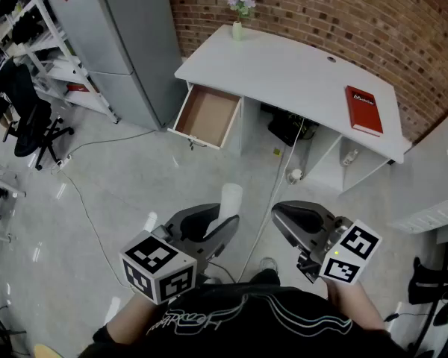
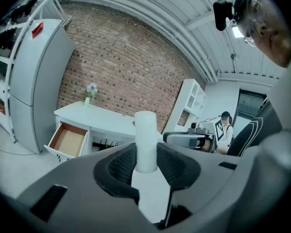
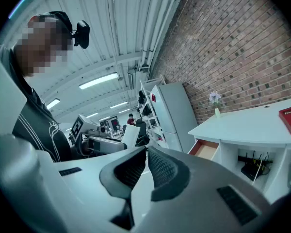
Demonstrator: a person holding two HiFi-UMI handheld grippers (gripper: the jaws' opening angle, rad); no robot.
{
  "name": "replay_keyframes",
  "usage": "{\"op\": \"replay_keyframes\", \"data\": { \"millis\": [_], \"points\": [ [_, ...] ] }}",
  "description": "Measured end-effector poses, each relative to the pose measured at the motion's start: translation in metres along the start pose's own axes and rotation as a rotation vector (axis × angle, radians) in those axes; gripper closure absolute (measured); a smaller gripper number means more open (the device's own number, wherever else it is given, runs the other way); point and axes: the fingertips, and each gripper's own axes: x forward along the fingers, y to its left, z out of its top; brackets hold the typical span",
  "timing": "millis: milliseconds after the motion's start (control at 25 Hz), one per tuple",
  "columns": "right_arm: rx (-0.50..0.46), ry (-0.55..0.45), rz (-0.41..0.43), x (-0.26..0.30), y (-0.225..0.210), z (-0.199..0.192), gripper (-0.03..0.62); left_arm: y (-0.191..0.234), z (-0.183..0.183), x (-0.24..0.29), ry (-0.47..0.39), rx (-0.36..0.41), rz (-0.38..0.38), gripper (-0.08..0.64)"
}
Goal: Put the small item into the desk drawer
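Note:
A small white cylinder stands upright between the pads of my left gripper, which is shut on it. In the left gripper view the cylinder rises above the jaws of the left gripper. The white desk stands ahead against the brick wall. Its left drawer is pulled open and looks empty; the drawer also shows in the left gripper view. My right gripper hangs beside the left one. The right gripper has its jaws together with nothing between them.
A red book lies on the desk's right end and a flower vase stands at its back left. A grey cabinet stands left of the drawer. Shelves and an office chair are at the far left. Cables run over the floor.

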Motion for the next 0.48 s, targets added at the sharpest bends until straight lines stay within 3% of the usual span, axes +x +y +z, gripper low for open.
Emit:
{"op": "replay_keyframes", "data": {
  "millis": [480],
  "points": [
    [-0.019, 0.006, 0.036, -0.045, -0.056, 0.009, 0.541, -0.028, 0.011, 0.07, -0.018, 0.001, 0.054, 0.414]
  ]
}}
